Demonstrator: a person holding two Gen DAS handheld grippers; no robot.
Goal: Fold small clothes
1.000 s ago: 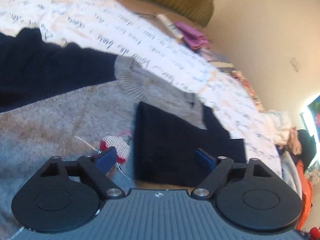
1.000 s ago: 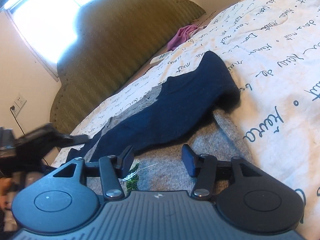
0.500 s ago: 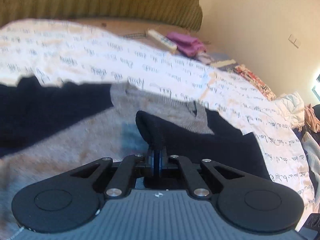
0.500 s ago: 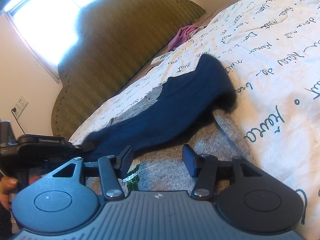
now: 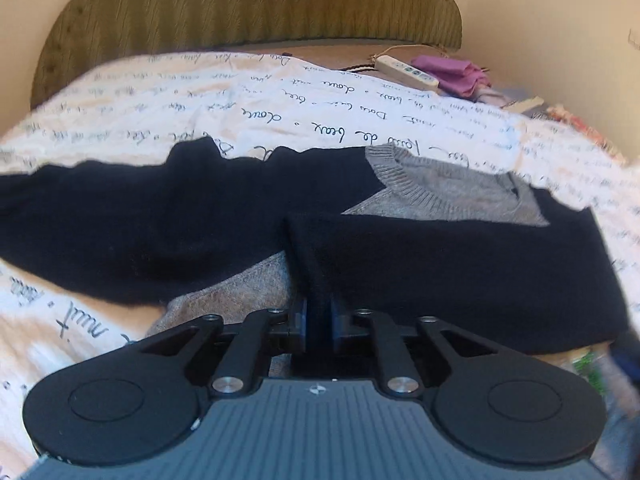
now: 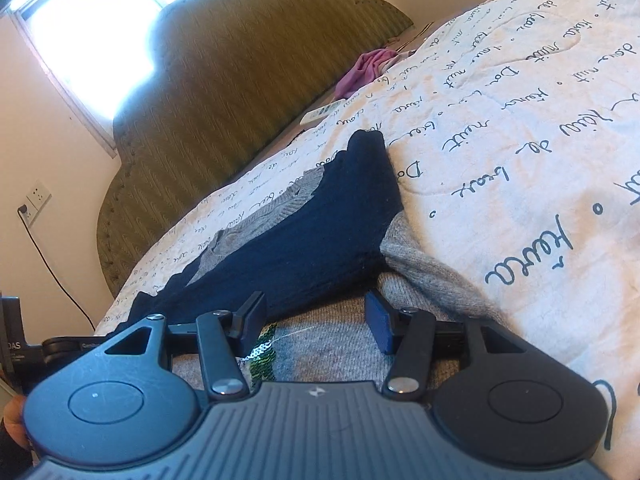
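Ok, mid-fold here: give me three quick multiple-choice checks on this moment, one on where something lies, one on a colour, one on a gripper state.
1. Where does the white power strip lie?
A. On the sweater
B. Near the headboard, beside the purple cloth
C. Under the right hand-held gripper

2. What colour are the sweater's sleeves?
A. Navy
B. Red
C. Green

3. What is the left hand-held gripper doing?
A. Open above the quilt
B. Shut on nothing
C. Shut on the navy sleeve

Answers:
1. B: the left wrist view shows the strip at the far edge of the bed by the green headboard, next to the purple cloth.
2. A: both sleeves are navy against the grey sweater body.
3. C: its fingers pinch a fold of the navy sleeve, while the right hand-held gripper stands open over the grey knit.
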